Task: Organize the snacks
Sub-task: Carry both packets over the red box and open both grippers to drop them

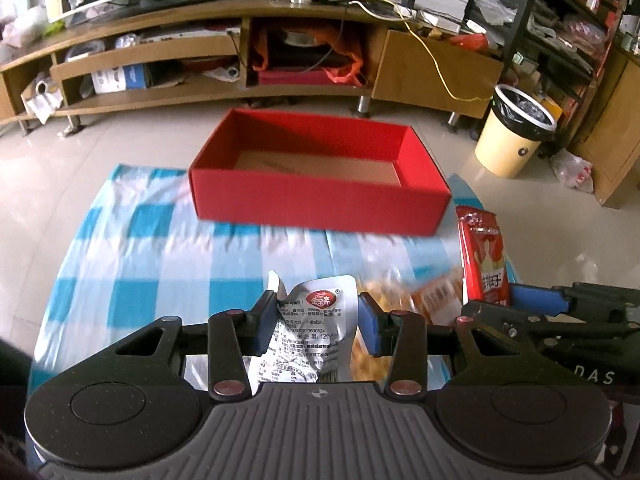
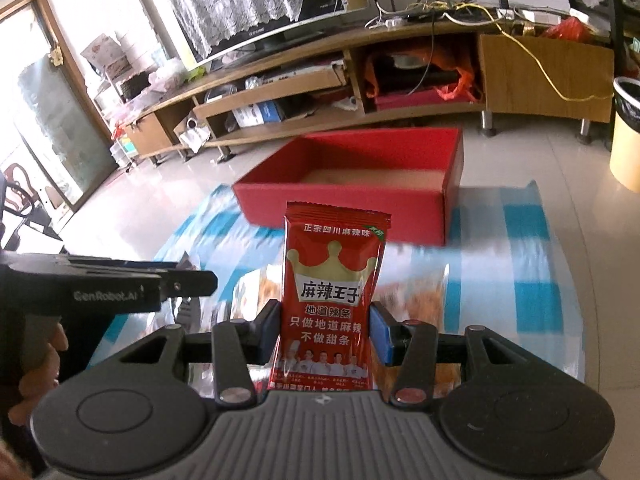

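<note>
Left wrist view: our left gripper (image 1: 318, 322) has its jaws closed in on a crinkled silver foil snack pouch with a red round logo (image 1: 308, 328), which stands upright between the pads, clear of the cloth.

Right wrist view: our right gripper (image 2: 326, 330) is clamped on a tall red plastic snack packet with a gold crown and white lettering (image 2: 332, 292), long axis upright, pinched at its lower half.

Side by side: the left tongs sit just to the left of the right ones, near the same height; each shows at the edge of the other's camera.

Below the tongs: more snack packs in orange and yellow wrappers (image 1: 404, 300) lie blurred on the blue-and-white checked cloth (image 1: 132, 248); we cannot tell how many.

Ahead of the tongs: the open red cardboard box (image 1: 320, 200) lies straight forward of both grippers, its long side across our line of travel and its near wall facing us. Its brown floor looks bare where we can see it.

Key relation: both packets must travel forward and over that near wall. We judge neither hand clearly nearer.

Hand pose: both tongs are held level and pointed at the box, so we judge a forward reach and release comes next.

Beyond the box: pale tiled floor (image 1: 120, 136) and a long wooden TV cabinet (image 1: 280, 20).
</note>
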Motion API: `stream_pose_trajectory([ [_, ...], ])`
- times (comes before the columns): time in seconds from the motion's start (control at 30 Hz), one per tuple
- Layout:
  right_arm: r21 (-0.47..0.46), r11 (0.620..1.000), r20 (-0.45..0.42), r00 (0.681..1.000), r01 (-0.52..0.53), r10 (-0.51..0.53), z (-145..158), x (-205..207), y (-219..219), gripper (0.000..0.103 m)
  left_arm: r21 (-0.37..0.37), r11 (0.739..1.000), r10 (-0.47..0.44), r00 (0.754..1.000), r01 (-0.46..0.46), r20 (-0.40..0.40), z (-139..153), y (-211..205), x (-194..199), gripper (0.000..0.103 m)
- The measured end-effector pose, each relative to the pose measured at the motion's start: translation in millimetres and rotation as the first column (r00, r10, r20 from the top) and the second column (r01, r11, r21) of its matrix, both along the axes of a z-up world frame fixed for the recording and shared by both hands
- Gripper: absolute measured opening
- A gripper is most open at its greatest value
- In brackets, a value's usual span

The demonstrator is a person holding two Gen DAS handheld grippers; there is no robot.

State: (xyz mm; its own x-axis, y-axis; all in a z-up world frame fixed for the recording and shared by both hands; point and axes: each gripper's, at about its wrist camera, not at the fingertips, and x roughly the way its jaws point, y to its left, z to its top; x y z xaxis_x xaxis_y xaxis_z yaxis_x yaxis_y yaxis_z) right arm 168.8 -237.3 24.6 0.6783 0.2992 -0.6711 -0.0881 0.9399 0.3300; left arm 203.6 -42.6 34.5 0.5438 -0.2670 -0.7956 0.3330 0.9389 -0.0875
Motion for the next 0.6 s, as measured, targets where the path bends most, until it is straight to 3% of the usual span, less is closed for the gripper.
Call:
stream_pose_trajectory([
  [0.6, 0.011, 0.998, 0.06, 0.997, 0.055, -0.055, 16, 118, -21, 0.045, 0.027, 1.0, -0.003, 0.998, 0.002, 0.058, 0, -39, 113, 0.051],
])
